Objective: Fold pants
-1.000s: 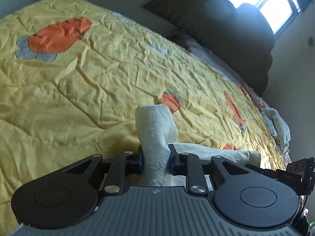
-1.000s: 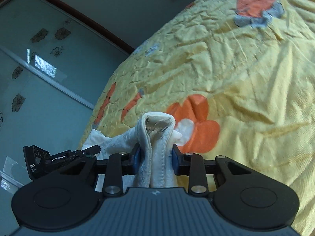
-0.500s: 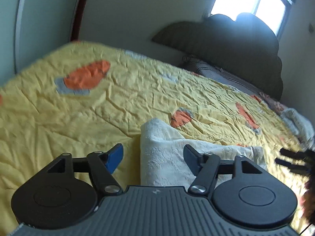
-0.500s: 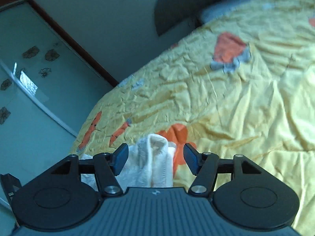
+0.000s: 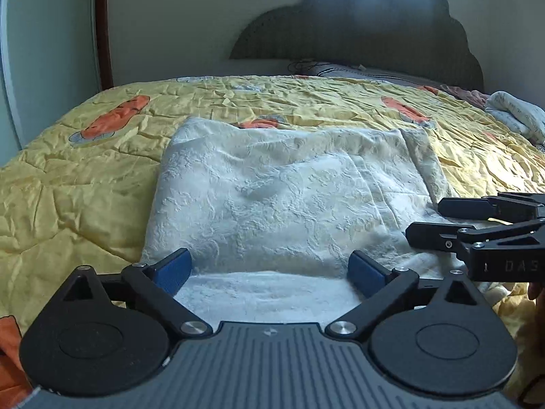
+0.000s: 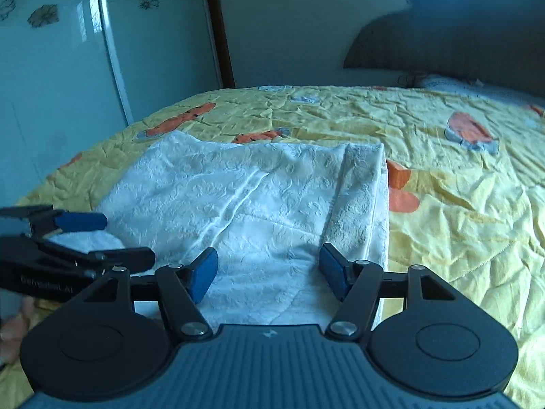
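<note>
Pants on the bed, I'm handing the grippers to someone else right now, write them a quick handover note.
Left gripper: open, empty, just short of the near edge of the white pants.
Right gripper: open, empty, at the same near edge, further right.
Pants: lying folded in a rough rectangle on the yellow bedspread, with a narrow strip turned over along the right side.
Done: at least one fold is laid down and neither gripper holds cloth.
Left: the top layer looks wrinkled; probably smooth it, then judge whether another fold is wanted. How many folds are already in cannot be told.
</note>
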